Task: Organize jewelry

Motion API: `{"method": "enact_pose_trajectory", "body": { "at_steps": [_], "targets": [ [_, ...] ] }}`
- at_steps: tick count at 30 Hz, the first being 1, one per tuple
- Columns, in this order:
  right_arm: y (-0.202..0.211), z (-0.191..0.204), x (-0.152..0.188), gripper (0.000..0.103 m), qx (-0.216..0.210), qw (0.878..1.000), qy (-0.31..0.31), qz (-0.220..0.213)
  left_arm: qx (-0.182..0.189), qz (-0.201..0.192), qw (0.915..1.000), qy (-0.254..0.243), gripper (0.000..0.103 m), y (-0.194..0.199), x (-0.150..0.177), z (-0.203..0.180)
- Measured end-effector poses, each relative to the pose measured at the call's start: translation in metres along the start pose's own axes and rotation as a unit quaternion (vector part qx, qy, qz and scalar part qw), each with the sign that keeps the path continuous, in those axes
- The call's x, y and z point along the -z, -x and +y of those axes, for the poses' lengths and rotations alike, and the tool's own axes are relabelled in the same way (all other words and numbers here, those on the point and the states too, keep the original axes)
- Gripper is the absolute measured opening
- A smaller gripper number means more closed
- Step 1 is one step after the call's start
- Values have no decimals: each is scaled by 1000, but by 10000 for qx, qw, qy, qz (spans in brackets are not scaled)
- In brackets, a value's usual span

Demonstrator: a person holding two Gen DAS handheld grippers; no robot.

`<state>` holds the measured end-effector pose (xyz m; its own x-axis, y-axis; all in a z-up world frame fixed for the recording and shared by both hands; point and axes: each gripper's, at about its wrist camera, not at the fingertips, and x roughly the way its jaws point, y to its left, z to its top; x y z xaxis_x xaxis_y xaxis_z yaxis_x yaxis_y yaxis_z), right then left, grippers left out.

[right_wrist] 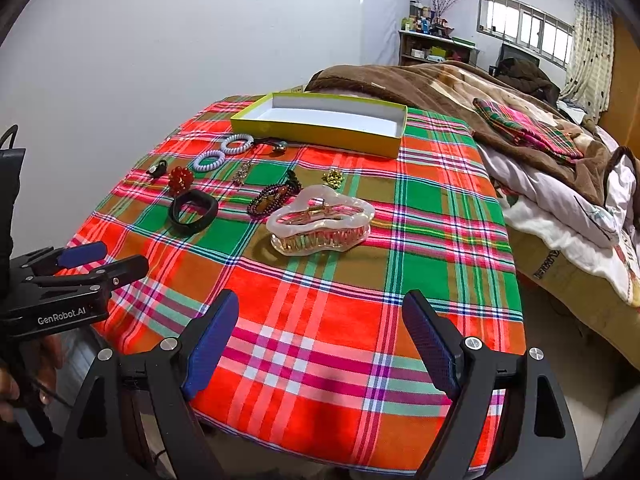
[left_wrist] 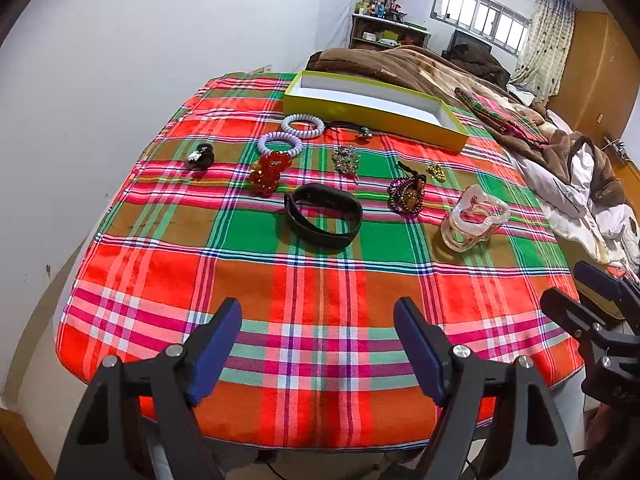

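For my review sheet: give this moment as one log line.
left hand-held gripper open, empty | right hand-held gripper open, empty | box empty | hair clip, jewelry on tablecloth

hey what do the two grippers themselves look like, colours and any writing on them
Both the left gripper and the right gripper have matte black angular frames, silver round bolts and textured blue finger pads. The left one's side reads GenRobot.AI in white, with a black cable behind it.

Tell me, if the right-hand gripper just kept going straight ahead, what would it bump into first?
Probably the translucent pink hair claw clip, lying ahead of the open right gripper on the plaid cloth. Depth is hard to judge.
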<state>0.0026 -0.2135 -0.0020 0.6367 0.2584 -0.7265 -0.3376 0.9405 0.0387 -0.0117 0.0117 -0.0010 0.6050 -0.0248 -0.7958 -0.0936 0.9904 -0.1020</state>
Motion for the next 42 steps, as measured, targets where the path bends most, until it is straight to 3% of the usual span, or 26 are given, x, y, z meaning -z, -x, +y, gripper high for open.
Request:
{"method": "enact_pose_trajectory", "body": {
  "at_steps": [26,42],
  "targets": [
    [-4,2,-3,84,-247,9997,-12,-39,103,4,9998,183,79,-5,-4,6],
    [-32,-33,-35,80,-28,9988,-477,-46,168,20,9991,381,65,-46,-43,22]
  ]
}}
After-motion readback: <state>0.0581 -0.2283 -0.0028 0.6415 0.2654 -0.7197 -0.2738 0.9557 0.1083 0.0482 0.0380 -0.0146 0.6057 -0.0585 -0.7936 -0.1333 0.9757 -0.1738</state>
